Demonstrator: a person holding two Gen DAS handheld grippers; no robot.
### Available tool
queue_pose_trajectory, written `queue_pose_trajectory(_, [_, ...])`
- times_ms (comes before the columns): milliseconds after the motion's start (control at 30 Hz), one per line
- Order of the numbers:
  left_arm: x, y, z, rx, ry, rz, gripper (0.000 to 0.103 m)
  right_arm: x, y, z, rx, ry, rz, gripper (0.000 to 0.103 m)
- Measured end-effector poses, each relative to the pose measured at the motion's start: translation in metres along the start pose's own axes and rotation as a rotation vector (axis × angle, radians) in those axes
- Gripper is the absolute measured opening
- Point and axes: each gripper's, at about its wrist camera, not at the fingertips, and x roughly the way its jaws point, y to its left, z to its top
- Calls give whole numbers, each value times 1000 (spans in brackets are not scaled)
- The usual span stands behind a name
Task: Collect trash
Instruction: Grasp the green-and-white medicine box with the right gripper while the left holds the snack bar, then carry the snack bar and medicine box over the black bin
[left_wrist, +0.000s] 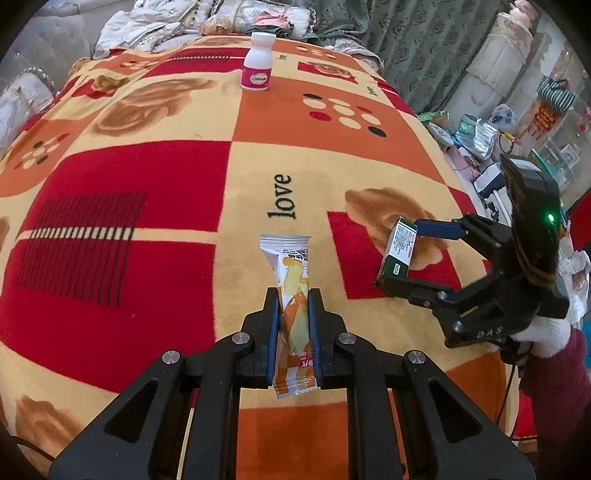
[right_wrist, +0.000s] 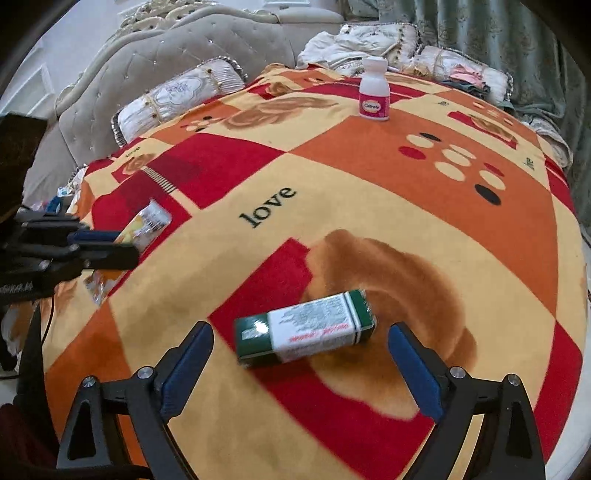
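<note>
Clamping an orange-and-white snack wrapper (left_wrist: 292, 314) between its pads, the left gripper (left_wrist: 293, 295) is held over the patterned blanket (left_wrist: 184, 184). A green-and-white carton (right_wrist: 306, 332) is straddled, untouched, by the wide-spread right gripper (right_wrist: 301, 338). Farther back, a white pill bottle (left_wrist: 257, 61) stands upright.

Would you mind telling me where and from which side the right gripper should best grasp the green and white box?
Grip the green and white box across its short width, near the white middle band, from above. It lies flat on the blanket, with its long axis crosswise between the open right gripper fingers, so turning the wrist probably helps.
</note>
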Motion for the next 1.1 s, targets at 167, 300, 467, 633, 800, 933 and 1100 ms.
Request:
queue_pose_trajectory(167, [4,-11,-1,16,7,-18,13,8,-9,-2,68,-2,23,84])
queue_pose_trajectory(300, [4,-22,-1,27,7,-37,13,-4,-5,-10,96,-34,-4,78])
queue_pose_trajectory(467, [1,-44,-9,62,2,-61,12,-28,5,-30,137,-53,-39,78])
queue_pose_trajectory(633, [2,-67,-18,103,3,-71,13,-59,9,-57,226,-89,-68,78])
queue_pose_trajectory(800, [2,-93,-27,151,-5,-85,13,-84,15,-88,284,-110,-116,78])
queue_pose_trajectory(933, [2,-114,-33,187,-2,-103,13,-103,16,-110,331,-128,-149,78])
queue_pose_trajectory(1100, [1,-138,-39,229,-2,-118,13,-121,13,-134,377,-140,-180,78])
